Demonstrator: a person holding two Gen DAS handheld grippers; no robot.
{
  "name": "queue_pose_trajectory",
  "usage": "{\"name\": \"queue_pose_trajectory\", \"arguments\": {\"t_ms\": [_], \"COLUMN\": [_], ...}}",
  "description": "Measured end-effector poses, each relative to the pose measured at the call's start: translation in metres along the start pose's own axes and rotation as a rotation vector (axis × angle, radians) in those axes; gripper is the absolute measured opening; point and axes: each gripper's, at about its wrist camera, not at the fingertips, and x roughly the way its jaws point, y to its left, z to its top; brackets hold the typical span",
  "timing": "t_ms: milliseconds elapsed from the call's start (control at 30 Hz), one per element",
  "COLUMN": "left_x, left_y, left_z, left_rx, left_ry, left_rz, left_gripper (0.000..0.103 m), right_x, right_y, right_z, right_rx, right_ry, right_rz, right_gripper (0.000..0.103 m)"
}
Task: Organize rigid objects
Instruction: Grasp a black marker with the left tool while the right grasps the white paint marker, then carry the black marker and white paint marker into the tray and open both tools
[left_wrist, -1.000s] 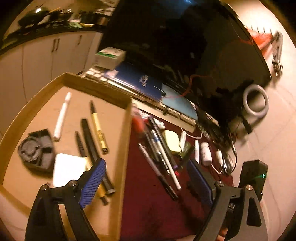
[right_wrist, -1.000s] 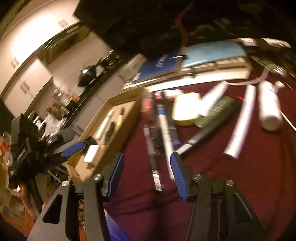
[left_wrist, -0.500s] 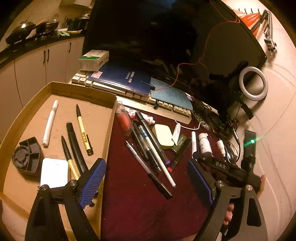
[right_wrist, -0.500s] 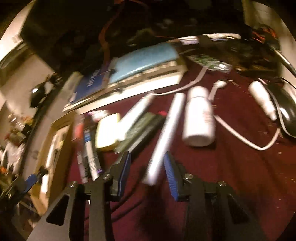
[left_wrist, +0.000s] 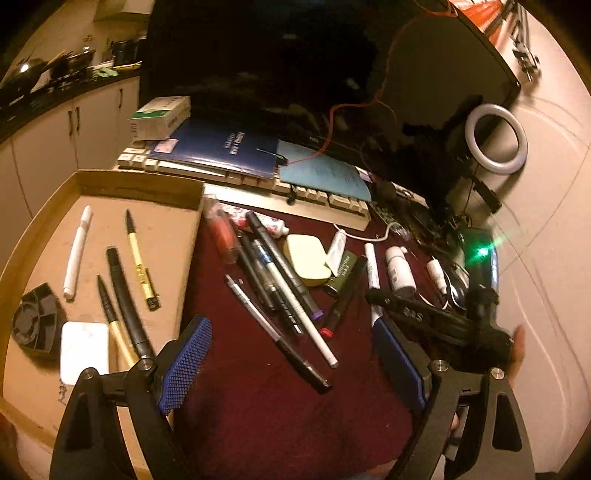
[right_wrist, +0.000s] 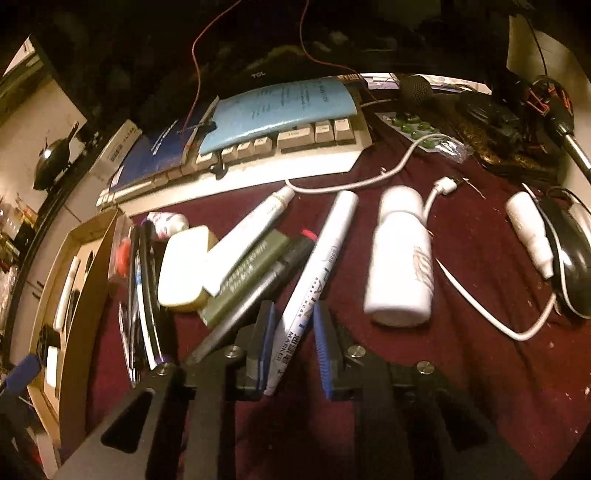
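"MARKER" stands on the white marker (right_wrist: 314, 291); "TCL" on the monitor (right_wrist: 258, 75)

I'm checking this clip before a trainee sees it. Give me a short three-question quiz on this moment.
1. True or false: the left gripper holds a pen.
2. What lies between the pads of the right gripper? A) the white bottle B) the white marker C) the green tube
3. Fill in: the things already sorted lie in the ____, left of the dark red cloth.

Key:
1. False: it hangs open and empty above the cloth.
2. B: the jaws are closing around the marker's lower end; a gap shows at the right-hand pad.
3. Cardboard tray.
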Motion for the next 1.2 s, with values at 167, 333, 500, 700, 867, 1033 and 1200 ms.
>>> {"name": "queue_pose_trajectory", "arguments": {"t_ms": [167, 333, 500, 700, 867, 1033, 1200], "left_x": [0.035, 0.078, 0.121, 0.151, 0.131, 0.13, 0.124], "left_y": [-0.03, -0.063, -0.078, -0.081, -0.095, -0.095, -0.1], "left_z": [0.006, 0.018, 0.029, 0.023, 0.002, 0.0, -0.007], "left_rx": [0.118, 0.214, 0.231, 0.282, 0.352, 0.356, 0.361], "left_ry": [0.113, 0.188, 0.287, 0.325, 0.353, 0.328, 0.283], "left_rz": [-0.008, -0.039, -0.013, 0.101, 0.121, 0.115, 0.102], "left_gripper": [0.092, 0.091, 0.068, 0.042, 0.018, 0.023, 0.014], "right_x": [-0.024, -0.041, -0.043, -0.045, -0.044, -0.042, -0.041], "right_y": [-0.016, -0.034, -0.047, -0.055, -0.052, -0.039, -0.03], "right_z": [-0.029, -0.045, -0.047, -0.051, -0.052, -0.051, -0.052], "right_rx": [0.007, -0.016, 0.006, 0.019, -0.002, -0.054, -0.111], "right_ry": [0.008, -0.008, -0.018, -0.026, -0.022, -0.03, -0.03], "right_rz": [0.066, 0.087, 0.097, 0.12, 0.11, 0.047, -0.012], "right_gripper": [0.015, 0.014, 0.014, 0.014, 0.014, 0.014, 0.014]}}
